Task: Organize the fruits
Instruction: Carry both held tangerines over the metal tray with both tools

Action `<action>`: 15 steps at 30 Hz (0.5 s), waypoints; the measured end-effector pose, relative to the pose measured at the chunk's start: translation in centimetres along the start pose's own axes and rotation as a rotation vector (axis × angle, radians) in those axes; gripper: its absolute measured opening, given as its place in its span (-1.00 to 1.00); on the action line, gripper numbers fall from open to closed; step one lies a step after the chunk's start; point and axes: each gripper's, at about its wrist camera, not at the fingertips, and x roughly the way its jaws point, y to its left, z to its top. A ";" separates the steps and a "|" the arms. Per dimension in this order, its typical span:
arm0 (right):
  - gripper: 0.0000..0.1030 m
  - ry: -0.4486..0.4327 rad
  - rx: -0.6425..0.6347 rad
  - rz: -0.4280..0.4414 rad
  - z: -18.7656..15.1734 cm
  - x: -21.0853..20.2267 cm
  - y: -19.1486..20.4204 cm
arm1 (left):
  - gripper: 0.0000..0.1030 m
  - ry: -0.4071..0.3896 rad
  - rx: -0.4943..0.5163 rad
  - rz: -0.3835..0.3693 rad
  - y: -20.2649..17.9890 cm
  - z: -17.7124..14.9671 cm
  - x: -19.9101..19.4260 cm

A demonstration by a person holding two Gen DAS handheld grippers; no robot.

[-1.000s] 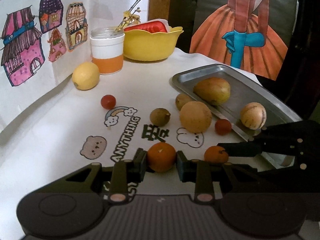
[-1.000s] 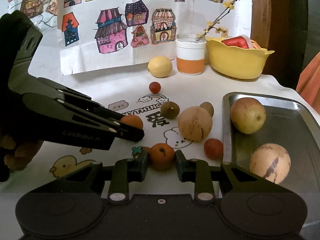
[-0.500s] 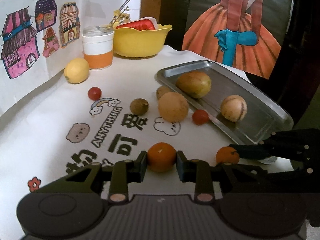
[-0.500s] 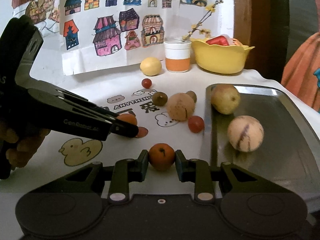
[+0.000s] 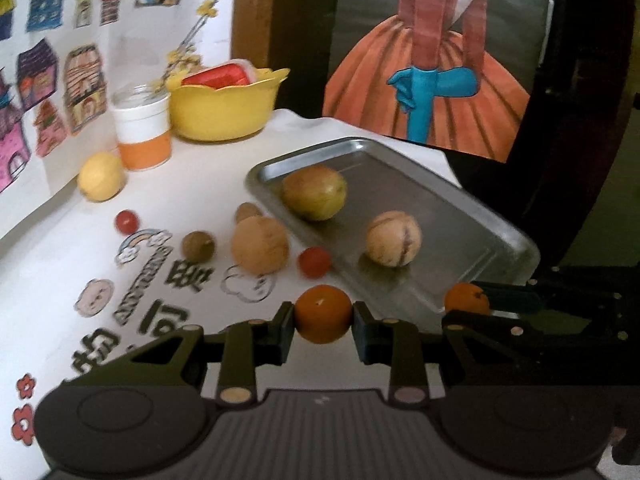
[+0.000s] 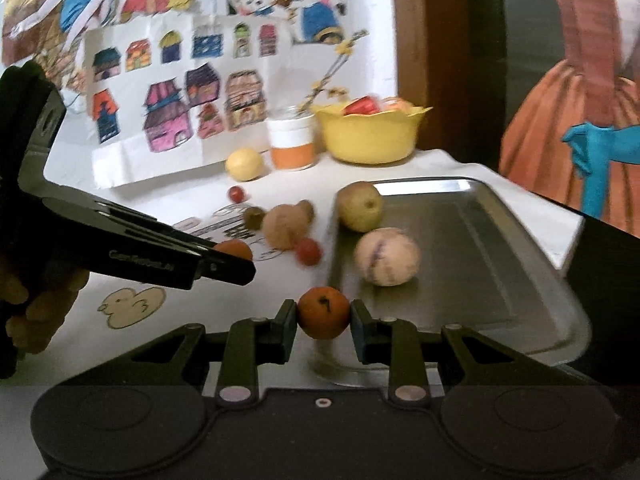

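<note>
Since the earlier frames both grippers had lifted off the table and swung toward the metal tray (image 5: 496, 236), each carrying its fruit along. We saw the left gripper (image 5: 324, 316) clamped on an orange (image 5: 323, 313), held above the table just off the tray's near long edge. The right gripper (image 6: 323, 314) was clamped on a second, smaller orange (image 6: 323, 311), hovering at the tray's near corner.

Done so far, as we judged it: two fruits lay inside the tray, a yellow-green pear (image 5: 314, 191) toward its far end and a pale striped melon-like fruit (image 5: 394, 238) near the middle.

Left to do: drop both oranges, then fetch what sat on the table: a tan round fruit (image 5: 260, 250), two small red tomatoes (image 5: 315, 261), a kiwi (image 5: 197, 245), a brown fruit half hidden behind the tan one, and a lemon (image 5: 100, 176) by the back edge near the cup (image 5: 142, 132). Roughly a quarter through, we reckoned.
</note>
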 end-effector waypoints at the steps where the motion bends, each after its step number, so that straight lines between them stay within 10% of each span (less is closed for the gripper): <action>1: -0.41 -0.003 0.008 -0.007 -0.1 -0.1 -0.4 | -0.35 0.000 0.002 -0.004 -0.4 0.1 0.2; 15: -0.41 -0.015 0.077 -0.060 -1.3 -0.5 -3.7 | -0.35 0.014 0.041 -0.059 -4.1 1.4 3.0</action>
